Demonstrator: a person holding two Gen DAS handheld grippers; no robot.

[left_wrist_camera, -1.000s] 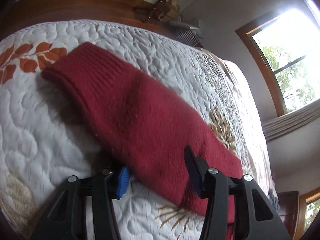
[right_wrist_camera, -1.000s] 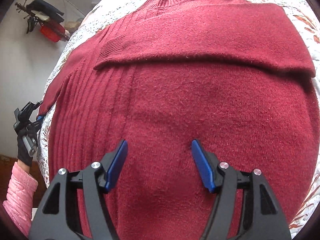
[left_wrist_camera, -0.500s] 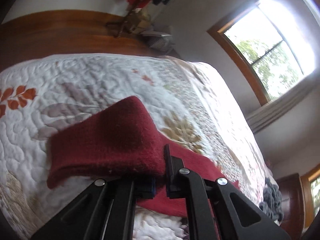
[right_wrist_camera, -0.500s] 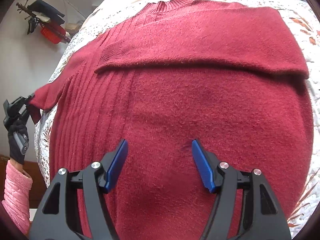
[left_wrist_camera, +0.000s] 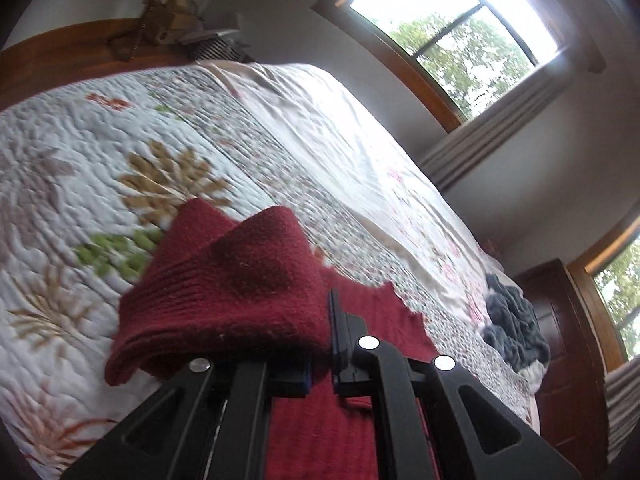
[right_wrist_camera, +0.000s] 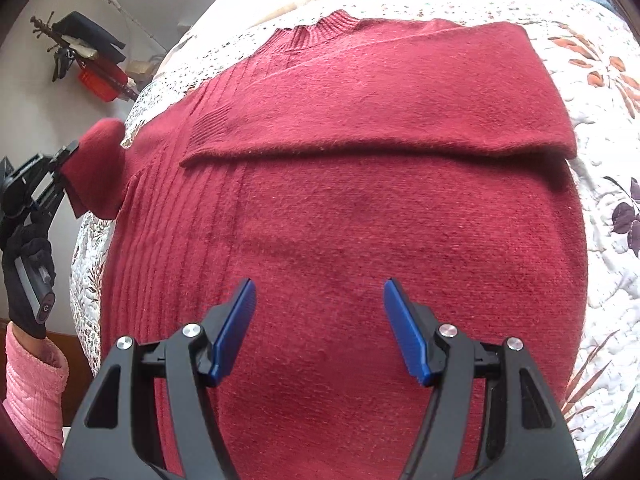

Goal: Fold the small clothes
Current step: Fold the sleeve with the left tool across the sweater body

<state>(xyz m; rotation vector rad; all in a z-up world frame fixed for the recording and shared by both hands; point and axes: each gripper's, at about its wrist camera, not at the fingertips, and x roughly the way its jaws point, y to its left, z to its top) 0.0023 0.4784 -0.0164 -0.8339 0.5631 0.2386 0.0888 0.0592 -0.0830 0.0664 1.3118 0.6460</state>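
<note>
A dark red knit sweater (right_wrist_camera: 360, 220) lies flat on the quilted bed, its right sleeve (right_wrist_camera: 380, 116) folded across the chest. My right gripper (right_wrist_camera: 318, 328) hovers open over the sweater's lower body, nothing between its blue pads. My left gripper (left_wrist_camera: 320, 360) is shut on the left sleeve (left_wrist_camera: 240, 280), which bunches up in front of the camera. In the right wrist view the left gripper (right_wrist_camera: 60, 160) holds that raised sleeve (right_wrist_camera: 96, 168) at the sweater's left edge, gripped by a black-gloved hand (right_wrist_camera: 28, 264) with a pink sleeve.
The floral quilt (left_wrist_camera: 100, 152) covers the bed beneath. A grey-blue garment (left_wrist_camera: 516, 328) is bunched at the bed's far edge near a dark wooden cabinet (left_wrist_camera: 560, 340). A wooden headboard (left_wrist_camera: 60, 60) and cluttered stand (right_wrist_camera: 80, 56) sit beyond.
My left gripper closed on the left sleeve, then lifted it off the quilt and swung toward the sweater body. The right gripper stayed open and nearly still.
</note>
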